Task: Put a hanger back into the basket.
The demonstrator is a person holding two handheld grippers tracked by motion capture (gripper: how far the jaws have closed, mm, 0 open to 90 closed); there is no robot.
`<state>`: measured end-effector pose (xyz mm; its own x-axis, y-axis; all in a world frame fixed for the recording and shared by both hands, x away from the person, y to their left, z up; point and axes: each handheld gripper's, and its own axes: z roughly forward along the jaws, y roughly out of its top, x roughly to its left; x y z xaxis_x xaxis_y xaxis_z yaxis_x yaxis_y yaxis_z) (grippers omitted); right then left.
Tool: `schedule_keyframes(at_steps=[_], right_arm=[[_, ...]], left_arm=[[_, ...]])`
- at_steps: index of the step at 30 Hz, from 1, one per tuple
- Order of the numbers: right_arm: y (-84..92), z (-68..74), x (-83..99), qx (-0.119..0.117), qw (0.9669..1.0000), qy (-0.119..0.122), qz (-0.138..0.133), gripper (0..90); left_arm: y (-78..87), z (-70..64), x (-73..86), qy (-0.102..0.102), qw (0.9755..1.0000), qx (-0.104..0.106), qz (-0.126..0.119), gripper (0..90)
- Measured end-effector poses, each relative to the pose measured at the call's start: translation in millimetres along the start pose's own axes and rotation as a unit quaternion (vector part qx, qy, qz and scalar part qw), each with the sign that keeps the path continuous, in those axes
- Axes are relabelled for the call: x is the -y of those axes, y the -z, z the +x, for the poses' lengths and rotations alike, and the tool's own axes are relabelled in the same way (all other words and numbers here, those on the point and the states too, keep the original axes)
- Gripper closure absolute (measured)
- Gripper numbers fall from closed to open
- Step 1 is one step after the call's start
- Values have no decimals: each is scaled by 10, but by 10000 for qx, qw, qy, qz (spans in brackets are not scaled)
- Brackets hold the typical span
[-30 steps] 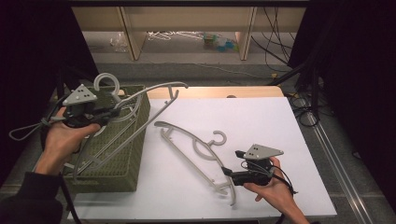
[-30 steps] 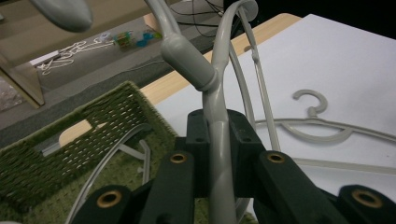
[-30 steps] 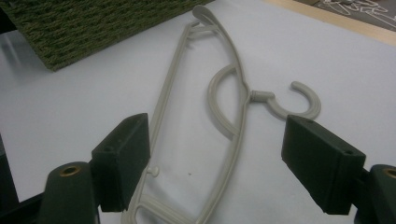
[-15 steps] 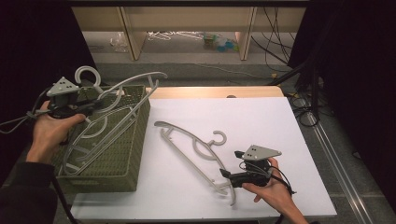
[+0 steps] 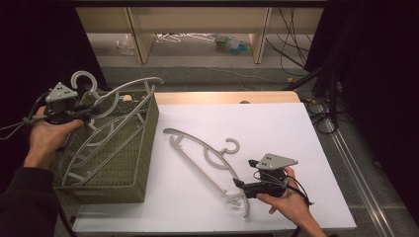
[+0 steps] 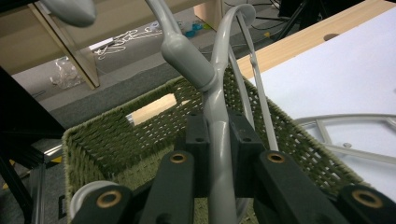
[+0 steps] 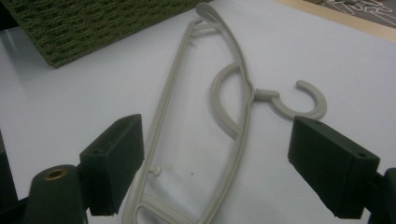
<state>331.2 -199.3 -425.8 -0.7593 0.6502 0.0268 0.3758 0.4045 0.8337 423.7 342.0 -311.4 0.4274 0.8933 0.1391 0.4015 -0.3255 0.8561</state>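
A grey plastic hanger leans into the green woven basket at the table's left, hook up. My left gripper is shut on its neck just below the hook; in the left gripper view the pads squeeze the hanger's stem above the basket. A second grey hanger lies flat on the white table. My right gripper rests at its near end. Its jaws have just been opening and stand wide, with the hanger's lower frame lying between them untouched.
The white tabletop has a bare wooden strip along its back edge. Beyond it, on the floor, are shelf legs, loose hangers and cables. Dark space borders the table on both sides.
My left hand has carried the held hanger leftward and slightly down, over the basket's left side. The right hand stayed put while its jaws spread a little wider.
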Motion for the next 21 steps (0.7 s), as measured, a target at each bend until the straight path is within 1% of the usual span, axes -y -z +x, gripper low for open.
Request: schedule_keyframes(at_steps=[1, 2, 5, 7, 8, 9, 10, 14, 15, 16, 17, 18, 20, 21], right_arm=[[-1, 0, 0, -16, 10000, 17, 16, 195], [-1, 1, 1, -15, 10000, 18, 18, 195], [-5, 2, 1, -19, 10000, -5, 31, 196], [-5, 3, 1, -20, 10000, -5, 32, 196], [-5, 4, 2, -22, 10000, -4, 36, 197], [-6, 4, 4, -19, 10000, -9, 37, 197], [-9, 4, 4, -8, 10000, -14, 32, 197], [-6, 5, 4, -29, 10000, -18, 44, 199], [-7, 1, 3, -30, 10000, -8, 43, 199], [-8, 1, 3, -31, 10000, -11, 40, 199], [-9, 4, 5, -23, 10000, -12, 32, 200], [-9, 4, 5, -23, 10000, -12, 32, 200], [-9, 5, 6, -34, 10000, -19, 38, 201], [-10, 5, 5, -32, 10000, -18, 41, 201]], left_arm=[[6, 35, 36, 24, 10000, -47, 42, 805], [9, 53, 47, -2, 10000, -51, 62, 805], [6, 80, 89, 58, 9999, -94, 52, 804], [3, 106, 126, 66, 9999, -97, 55, 804], [2, 123, 142, 32, 9999, -96, 73, 804], [-3, 128, 161, 75, 9999, -124, 78, 804], [-7, 150, 192, 42, 9998, -151, 131, 805], [-5, 185, 261, 16, 9996, -163, 233, 804], [-5, 187, 281, 69, 9996, -174, 207, 804], [-5, 187, 281, 69, 9996, -174, 207, 804], [2, 204, 299, 5, 9996, -170, 209, 803], [6, 202, 305, 50, 9997, -155, 167, 803], [12, 197, 301, 69, 9998, -146, 127, 803], [9, 196, 298, 32, 9998, -133, 135, 803]])
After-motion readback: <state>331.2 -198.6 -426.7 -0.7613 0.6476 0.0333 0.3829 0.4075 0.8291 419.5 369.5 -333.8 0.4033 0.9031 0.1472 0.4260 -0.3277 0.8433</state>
